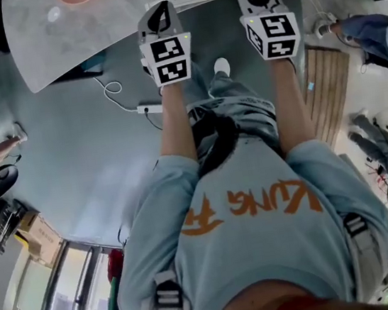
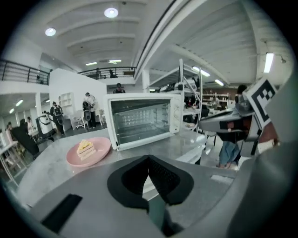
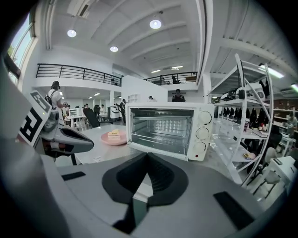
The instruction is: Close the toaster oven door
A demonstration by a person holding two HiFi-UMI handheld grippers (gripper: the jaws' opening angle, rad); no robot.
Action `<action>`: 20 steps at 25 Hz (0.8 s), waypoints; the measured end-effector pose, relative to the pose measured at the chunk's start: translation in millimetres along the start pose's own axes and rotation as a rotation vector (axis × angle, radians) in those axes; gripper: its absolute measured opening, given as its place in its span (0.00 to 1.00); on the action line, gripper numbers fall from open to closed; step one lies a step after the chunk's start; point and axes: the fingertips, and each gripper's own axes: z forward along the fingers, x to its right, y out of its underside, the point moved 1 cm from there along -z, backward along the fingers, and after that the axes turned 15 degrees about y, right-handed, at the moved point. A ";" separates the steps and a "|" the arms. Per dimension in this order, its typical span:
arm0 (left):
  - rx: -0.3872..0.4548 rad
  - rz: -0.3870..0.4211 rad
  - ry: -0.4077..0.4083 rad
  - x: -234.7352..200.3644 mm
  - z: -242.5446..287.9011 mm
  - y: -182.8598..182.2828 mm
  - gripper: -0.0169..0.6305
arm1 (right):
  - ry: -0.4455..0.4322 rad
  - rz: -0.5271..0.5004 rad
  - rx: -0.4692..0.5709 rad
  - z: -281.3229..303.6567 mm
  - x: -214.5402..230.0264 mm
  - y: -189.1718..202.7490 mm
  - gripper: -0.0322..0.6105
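- state: the left gripper [image 2: 149,160] and the right gripper [image 3: 147,158] both have their jaws pressed together, with nothing between them. in the head view both are held out in front of the person, near the edge of the table [image 1: 91,36].
- location: the toaster oven [image 3: 170,128] stands on the table ahead of both grippers and well apart from them. its racks are in plain sight, and the door [image 3: 158,151] appears to be folded down flat at the front, seen almost edge-on. closing is judged not yet begun.
- hazard, slip: shut jaws can only push, not clamp. a push placed off-centre under the door's front edge could slide off, and the door would drop back open.
- hazard, oven shift: a push directed along the table instead of upward may drive the whole oven backward.
- hazard, plate: a pink plate [image 2: 103,148] with a cake slice [image 2: 85,148] sits just beside the oven on the left gripper's side. a wide approach there could knock it.
- hazard, controls: the knobs [image 3: 203,133] lie on the right gripper's side. a stray contact could turn one.
- hazard, rebound: a door swung shut too fast may bounce open. if the contact is too light, the door may be left ajar.
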 end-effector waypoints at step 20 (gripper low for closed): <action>-0.407 0.253 0.133 14.8 73.0 91.4 0.03 | -0.068 -0.313 -0.295 28.9 -21.2 116.2 0.06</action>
